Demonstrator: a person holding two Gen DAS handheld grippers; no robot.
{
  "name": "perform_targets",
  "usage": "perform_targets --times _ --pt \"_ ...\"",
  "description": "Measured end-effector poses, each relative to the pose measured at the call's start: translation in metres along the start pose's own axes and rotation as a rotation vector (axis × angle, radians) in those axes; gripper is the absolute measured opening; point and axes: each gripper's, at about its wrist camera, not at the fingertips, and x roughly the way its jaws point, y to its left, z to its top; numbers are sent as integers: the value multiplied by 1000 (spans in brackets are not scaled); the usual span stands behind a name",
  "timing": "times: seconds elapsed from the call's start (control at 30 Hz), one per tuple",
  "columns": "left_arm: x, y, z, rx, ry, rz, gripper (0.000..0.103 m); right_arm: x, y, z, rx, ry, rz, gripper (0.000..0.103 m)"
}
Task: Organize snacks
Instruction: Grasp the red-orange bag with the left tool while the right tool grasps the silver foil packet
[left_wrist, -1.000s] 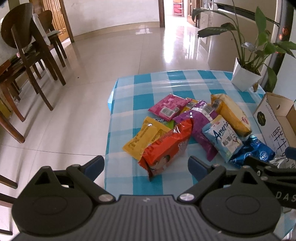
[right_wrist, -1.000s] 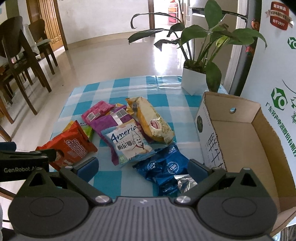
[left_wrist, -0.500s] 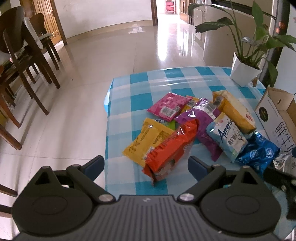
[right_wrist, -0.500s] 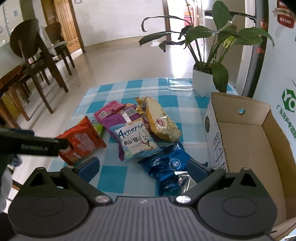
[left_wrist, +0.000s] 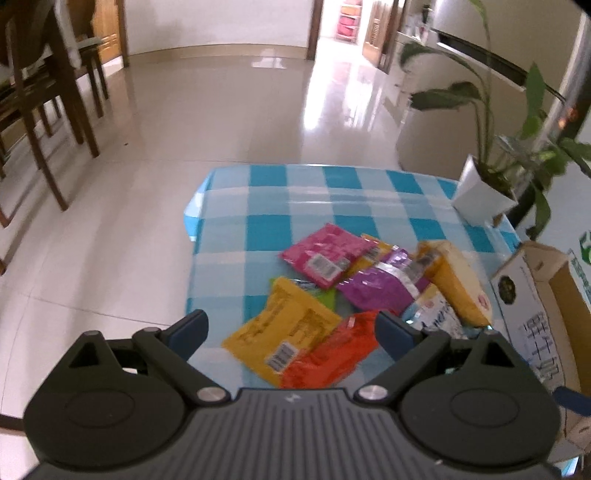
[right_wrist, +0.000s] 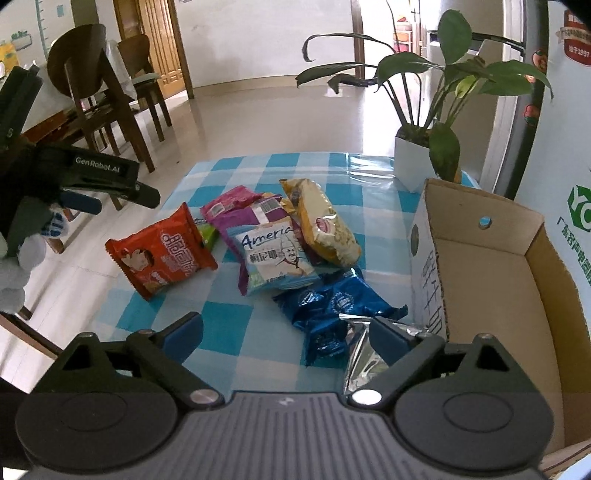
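Several snack packs lie in a heap on the blue checked tablecloth (right_wrist: 229, 332): a red pack (right_wrist: 162, 254), a white "America" pack (right_wrist: 277, 254), a pale yellow pack (right_wrist: 325, 221), a blue pack (right_wrist: 332, 306) and a silver pack (right_wrist: 358, 350). My right gripper (right_wrist: 286, 334) hovers over the blue and silver packs. Its jaws are closing, and the pads press on nothing. My left gripper (left_wrist: 291, 332) stands open above a yellow pack (left_wrist: 284, 332) and the red pack (left_wrist: 332, 354), with pink (left_wrist: 325, 254) and purple (left_wrist: 376, 284) packs beyond. An open cardboard box (right_wrist: 480, 206) stands on the right.
A plant in a white pot (right_wrist: 410, 162) stands at the table's far right corner, behind the box. Wooden chairs (right_wrist: 92, 96) stand on the tiled floor to the left. The table's left edge (left_wrist: 192, 258) drops to the floor.
The left gripper has risen at the left of the right wrist view, and the packs now lie closer under its jaws. The right gripper's jaws have narrowed a little.
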Motion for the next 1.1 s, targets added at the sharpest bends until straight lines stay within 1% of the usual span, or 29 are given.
perform_targets --times 0.07,0.13,0.27,0.3,0.33,0.4,0.47,0.53,0.6,0.63,0.7,0.77,0.8,0.87,1.03,1.1 --pt "4 -9 -3 33 11 -11 96 0 -3 0 10 0 9 92" --pt "9 -16 -8 63 29 -9 96 0 -6 -1 24 3 33 92" --pt "22 -25 -18 113 64 41 94 3 -6 -4 16 19 45 88" --pt "25 -25 -19 116 70 48 90 4 -5 -5 11 21 40 88" --pt "27 -25 -20 113 80 52 83 6 -5 -5 9 21 31 88" --pt "29 -21 -22 88 96 49 76 11 -5 -4 10 19 -2 88" --pt "31 -17 -23 64 101 36 71 15 -4 -2 1 13 -37 88" --pt "31 -16 -25 60 107 28 58 17 -5 0 9 8 -56 88" --pt "32 -14 -27 56 120 28 55 17 -10 0 43 18 -46 88" --pt "32 -14 -27 51 126 25 51 17 -12 -1 57 23 -41 88" --pt "31 -11 -28 26 140 1 47 18 -15 -4 65 39 -50 88" --pt "30 -9 -27 -3 143 -28 46 21 -14 -8 56 55 -83 88" --pt "29 -8 -27 -9 142 -36 46 22 -13 -9 46 60 -93 91" --pt "28 -10 -26 -6 136 -38 46 26 -10 -11 25 79 -131 94" --pt "27 -10 -26 -10 137 -48 46 39 -1 -18 -23 122 -247 96" --pt "27 -10 -26 -6 137 -44 46 45 -1 -22 -10 147 -293 101"
